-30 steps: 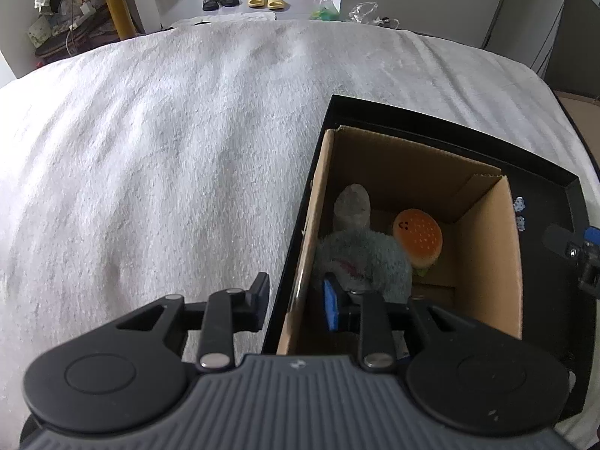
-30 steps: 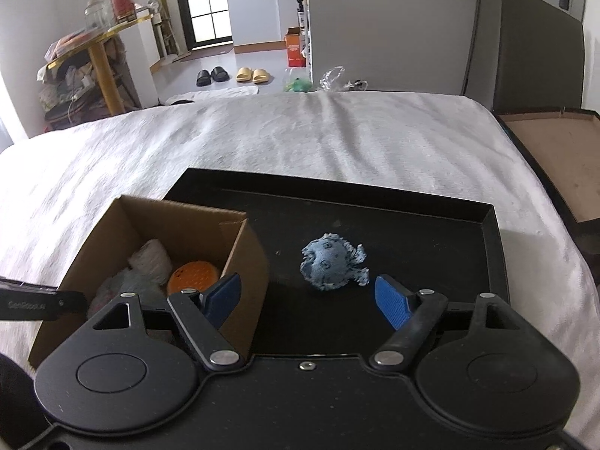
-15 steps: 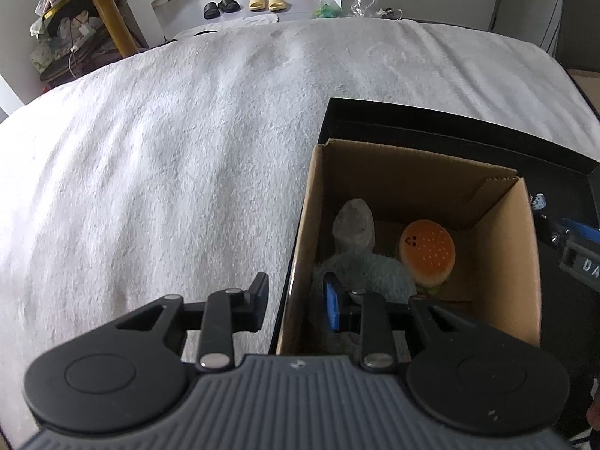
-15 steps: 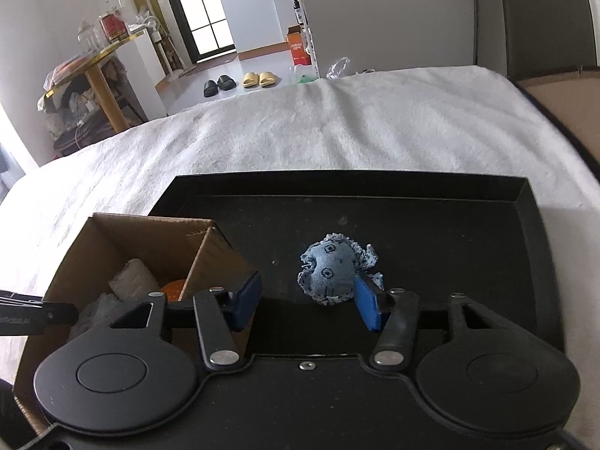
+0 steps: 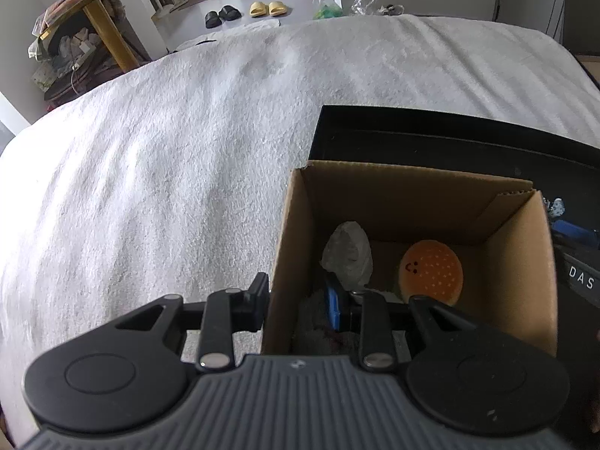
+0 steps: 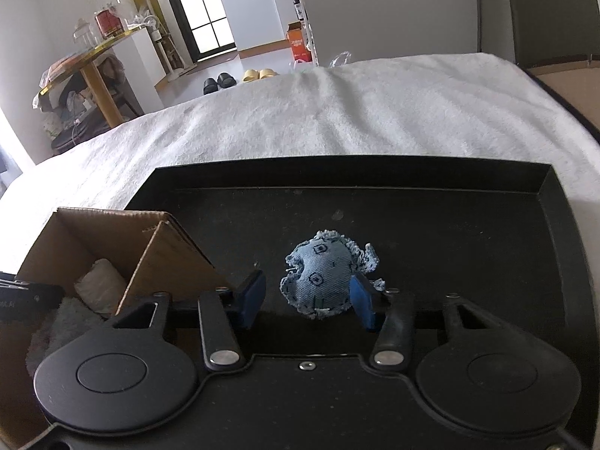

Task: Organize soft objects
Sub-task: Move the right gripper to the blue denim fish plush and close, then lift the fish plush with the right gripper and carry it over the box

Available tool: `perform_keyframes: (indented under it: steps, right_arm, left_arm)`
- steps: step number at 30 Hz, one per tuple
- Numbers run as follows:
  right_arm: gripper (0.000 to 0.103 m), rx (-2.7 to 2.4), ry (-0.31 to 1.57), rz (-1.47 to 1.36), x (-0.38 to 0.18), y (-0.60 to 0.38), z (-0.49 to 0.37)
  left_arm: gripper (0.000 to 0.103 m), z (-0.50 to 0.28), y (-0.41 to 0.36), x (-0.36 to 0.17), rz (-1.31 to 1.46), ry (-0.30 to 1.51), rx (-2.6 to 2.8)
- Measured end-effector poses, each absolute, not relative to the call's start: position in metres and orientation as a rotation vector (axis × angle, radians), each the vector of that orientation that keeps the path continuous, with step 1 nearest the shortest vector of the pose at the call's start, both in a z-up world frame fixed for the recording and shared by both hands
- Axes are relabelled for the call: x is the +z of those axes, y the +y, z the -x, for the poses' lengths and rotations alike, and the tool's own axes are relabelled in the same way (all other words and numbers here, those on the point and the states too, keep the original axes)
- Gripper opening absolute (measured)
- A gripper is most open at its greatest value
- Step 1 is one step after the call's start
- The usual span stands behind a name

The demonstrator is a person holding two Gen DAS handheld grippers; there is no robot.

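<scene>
denim toy (image 6: 322,281) between closing right gripper (image 6: 307,296) jaws

Left tongs (image 5: 298,302) hide the grey plush (image 5: 313,318) partly

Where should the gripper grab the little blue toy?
Across its plump middle, coming from above and the near side. The blue toy lies flat on the tray, frayed edges thin. The closing right gripper already straddles it.
</scene>
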State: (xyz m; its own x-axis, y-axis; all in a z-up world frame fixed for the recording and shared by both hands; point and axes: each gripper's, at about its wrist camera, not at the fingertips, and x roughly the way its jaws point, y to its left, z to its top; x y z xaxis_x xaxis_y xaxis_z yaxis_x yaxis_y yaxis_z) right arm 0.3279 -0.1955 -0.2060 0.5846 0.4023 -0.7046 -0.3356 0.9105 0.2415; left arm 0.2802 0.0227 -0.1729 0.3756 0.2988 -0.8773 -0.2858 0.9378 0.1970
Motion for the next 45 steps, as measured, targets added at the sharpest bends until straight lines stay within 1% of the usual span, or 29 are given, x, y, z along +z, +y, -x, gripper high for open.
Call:
perform_keyframes:
  steps: [11,13,19,33,45]
  right_arm:
    - [0.046,0.410,0.859,-0.022,-0.221,-0.188,-0.331]
    - [0.037,0.404,0.858,0.009,-0.220,-0.186,-0.330]
    - [0.030,0.403,0.872,-0.034,-0.215,-0.193,-0.327]
    - [0.029,0.430,0.868,-0.098,-0.180,-0.203,-0.310]
    - [0.029,0.458,0.837,-0.077,-0.140,-0.197,-0.287]
  left_arm:
    - [0.030,-0.284,0.021,-0.177,-0.033,1.137,0.388]
    - [0.030,-0.284,0.020,-0.177,-0.034,1.136,0.390]
    - [0.030,-0.279,0.019,-0.173,-0.031,1.130,0.391]
    - [0.030,-0.253,0.028,-0.156,0.047,1.126,0.367]
    - [0.030,-0.236,0.037,-0.142,0.102,1.115,0.331]
